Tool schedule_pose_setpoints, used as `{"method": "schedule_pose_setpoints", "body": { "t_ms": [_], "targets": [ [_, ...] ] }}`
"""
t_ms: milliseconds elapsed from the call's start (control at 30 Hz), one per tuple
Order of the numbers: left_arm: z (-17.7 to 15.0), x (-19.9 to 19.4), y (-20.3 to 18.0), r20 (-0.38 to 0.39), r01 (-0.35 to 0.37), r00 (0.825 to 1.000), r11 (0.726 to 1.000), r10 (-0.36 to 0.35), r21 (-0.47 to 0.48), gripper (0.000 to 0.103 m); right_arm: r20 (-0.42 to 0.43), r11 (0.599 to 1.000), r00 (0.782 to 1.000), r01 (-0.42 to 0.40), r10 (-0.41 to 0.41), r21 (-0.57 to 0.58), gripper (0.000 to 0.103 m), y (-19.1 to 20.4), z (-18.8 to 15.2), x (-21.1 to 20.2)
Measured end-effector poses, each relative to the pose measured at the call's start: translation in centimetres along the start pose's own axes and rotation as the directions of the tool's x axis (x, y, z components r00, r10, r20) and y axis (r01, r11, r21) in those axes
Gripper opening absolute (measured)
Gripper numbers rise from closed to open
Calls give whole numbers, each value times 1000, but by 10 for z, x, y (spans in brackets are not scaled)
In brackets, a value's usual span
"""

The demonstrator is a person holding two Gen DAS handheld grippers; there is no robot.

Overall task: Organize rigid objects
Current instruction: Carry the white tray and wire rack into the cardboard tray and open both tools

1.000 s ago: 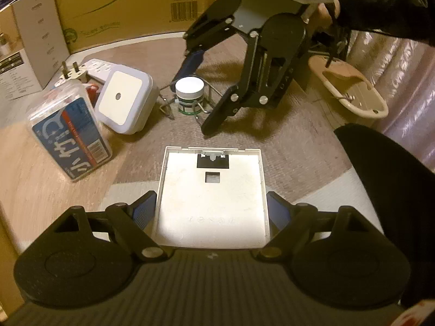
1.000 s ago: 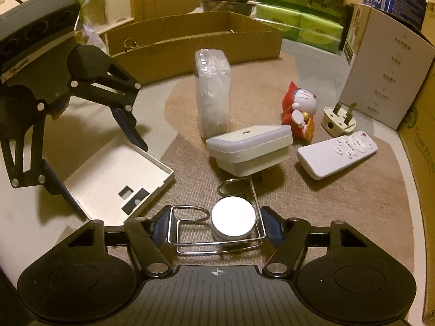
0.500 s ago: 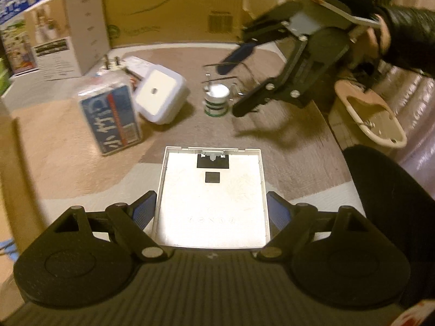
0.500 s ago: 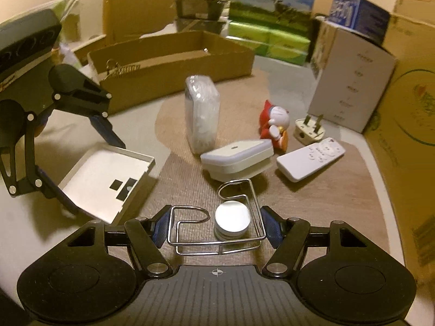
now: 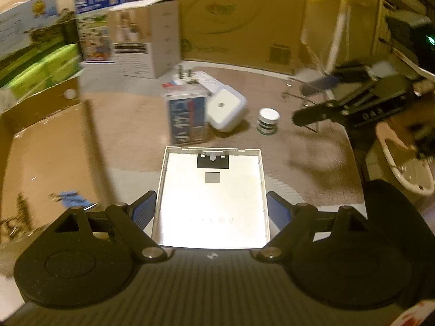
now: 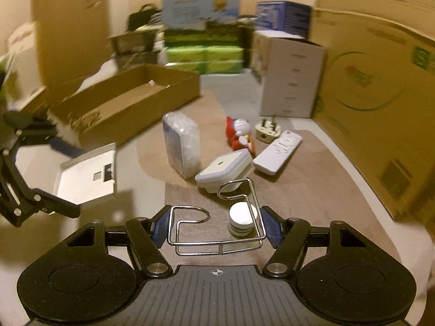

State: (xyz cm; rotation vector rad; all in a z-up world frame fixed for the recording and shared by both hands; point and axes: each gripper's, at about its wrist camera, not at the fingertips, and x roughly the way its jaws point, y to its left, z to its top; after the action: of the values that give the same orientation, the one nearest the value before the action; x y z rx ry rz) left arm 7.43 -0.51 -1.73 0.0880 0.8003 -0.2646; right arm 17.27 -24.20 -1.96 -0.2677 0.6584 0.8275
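White tray pinched at both side edges by left gripper fingers — right gripper fingers clamp wire rack.

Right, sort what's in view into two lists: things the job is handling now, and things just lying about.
In hand now:
- white square tray, clamped in the left gripper
- bent wire rack, clamped in the right gripper
- open cardboard box, probably the drop-off

Lying about:
- small white cylinder
- night light
- remote
- plug
- cat figurine
- wrapped packet
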Motion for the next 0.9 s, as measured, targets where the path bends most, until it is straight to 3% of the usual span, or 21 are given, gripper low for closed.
{"method": "schedule_pose_setpoints", "body": {
  "t_ms": [333,567,900],
  "targets": [
    [-11,-45,36,44,-108,992,984,115,-141,84,43,992,997,58,-63,114,68,56,16,-19],
    [-19,-71,58,67,-166,981,970,181,-177,84,51,979,996,60,-72,197,68,91,25,-11],
    [-26,-92,89,66,-227,967,946,248,-232,84,49,973,996,67,-80,222,68,137,40,7]
  ]
}}
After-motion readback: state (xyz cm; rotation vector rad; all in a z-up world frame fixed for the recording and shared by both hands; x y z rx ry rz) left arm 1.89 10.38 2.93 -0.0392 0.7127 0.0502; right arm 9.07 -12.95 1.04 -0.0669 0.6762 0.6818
